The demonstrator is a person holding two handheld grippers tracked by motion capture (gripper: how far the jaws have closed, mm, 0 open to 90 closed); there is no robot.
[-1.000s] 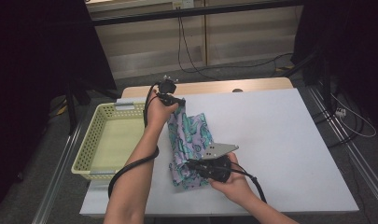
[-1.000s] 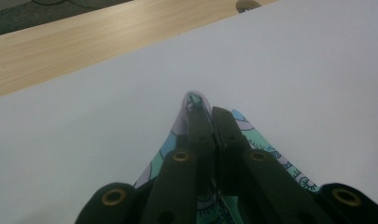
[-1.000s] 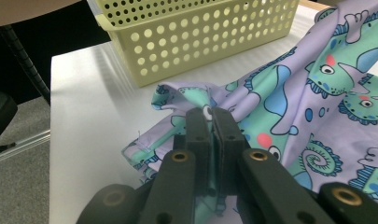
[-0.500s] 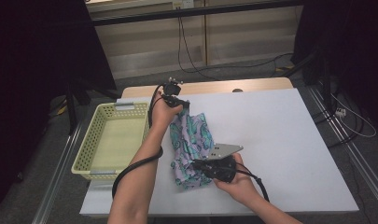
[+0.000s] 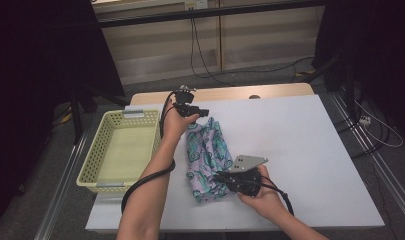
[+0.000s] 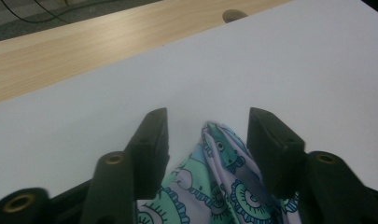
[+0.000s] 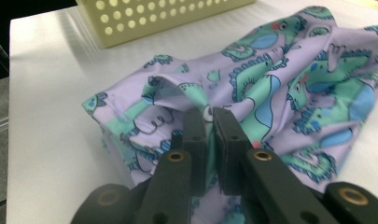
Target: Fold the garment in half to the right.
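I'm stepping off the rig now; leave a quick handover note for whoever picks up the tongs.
Left tongs: open, jaws either side of the patterned cloth's far end, not clamped.
Right tongs: shut on the cloth's near edge.
The cloth lies bunched on the white table, beside the yellow basket, which holds nothing.
Done: near edge gripped.
Left: probably close the left tongs, then lift the cloth, likely into the basket.
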